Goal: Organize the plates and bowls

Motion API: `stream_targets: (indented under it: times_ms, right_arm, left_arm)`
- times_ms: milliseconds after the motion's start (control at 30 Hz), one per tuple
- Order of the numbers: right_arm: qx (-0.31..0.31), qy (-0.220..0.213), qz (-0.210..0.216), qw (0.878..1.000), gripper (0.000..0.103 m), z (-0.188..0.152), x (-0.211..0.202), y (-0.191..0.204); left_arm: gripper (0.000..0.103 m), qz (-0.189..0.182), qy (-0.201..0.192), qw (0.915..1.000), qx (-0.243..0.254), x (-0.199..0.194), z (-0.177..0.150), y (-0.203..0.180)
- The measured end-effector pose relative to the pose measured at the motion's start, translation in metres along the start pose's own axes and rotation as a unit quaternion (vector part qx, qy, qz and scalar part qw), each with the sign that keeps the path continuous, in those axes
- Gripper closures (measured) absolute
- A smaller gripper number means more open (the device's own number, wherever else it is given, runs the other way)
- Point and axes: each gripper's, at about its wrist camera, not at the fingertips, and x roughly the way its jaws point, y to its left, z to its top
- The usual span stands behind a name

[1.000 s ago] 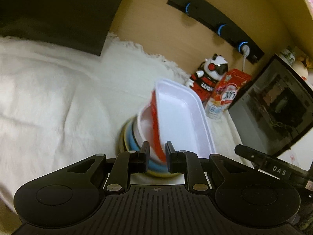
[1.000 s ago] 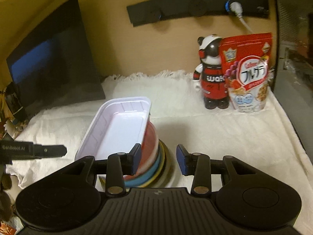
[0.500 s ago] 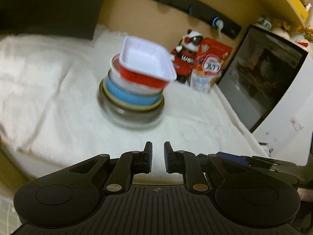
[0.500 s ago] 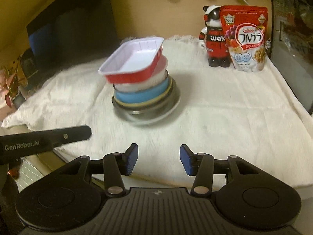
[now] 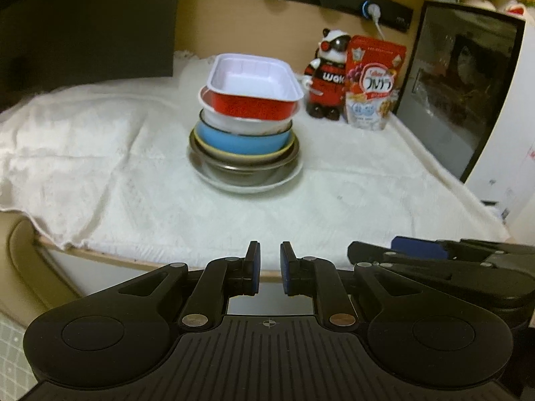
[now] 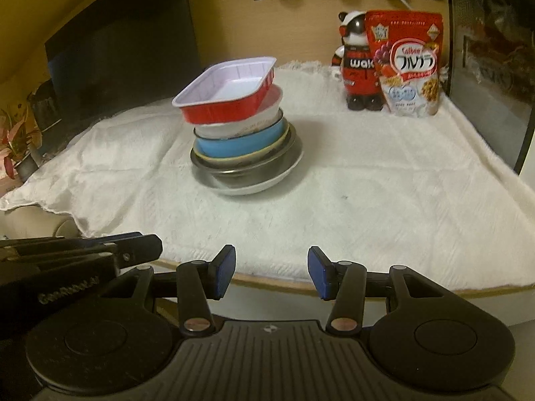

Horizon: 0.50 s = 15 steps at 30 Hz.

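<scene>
A stack of dishes stands mid-table on the white cloth (image 5: 100,153). A red foil tray (image 5: 254,83) with a white inside lies on top, slightly askew. Under it come a white bowl (image 5: 234,123), a blue bowl (image 5: 240,140), a steel bowl (image 5: 240,167) and a white plate (image 5: 247,183). The right wrist view shows the same tray (image 6: 227,87) and plate (image 6: 254,187). My left gripper (image 5: 269,250) is shut and empty, hanging over the table's front edge, well short of the stack. My right gripper (image 6: 271,257) is beside it, open with nothing between its pads.
A panda figure (image 5: 329,77) and a red cereal bag (image 5: 371,83) stand at the back right, next to a dark glass-fronted cabinet (image 5: 461,77). A black screen (image 5: 87,26) leans at the back left. A potted plant (image 6: 13,147) sits off the table's left end.
Both grippers have drawn back from the stack to the table's front edge. The left one has let go of the red tray's rim and shut. The right jaws stand slightly wider.
</scene>
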Motion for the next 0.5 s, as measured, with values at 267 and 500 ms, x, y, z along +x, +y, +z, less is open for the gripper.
stream_targets:
  times_ms: [267, 500]
  right_arm:
    - [-0.001, -0.015, 0.008, 1.000, 0.055, 0.001, -0.007, 0.002]
    - [-0.007, -0.022, 0.014, 1.000, 0.055, 0.003, -0.011, 0.006]
  left_arm:
    - [0.088, 0.002, -0.010, 0.9999, 0.003, -0.005, -0.003, 0.000]
    - [0.088, 0.000, -0.017, 0.9999, 0.002, -0.009, -0.001, -0.001]
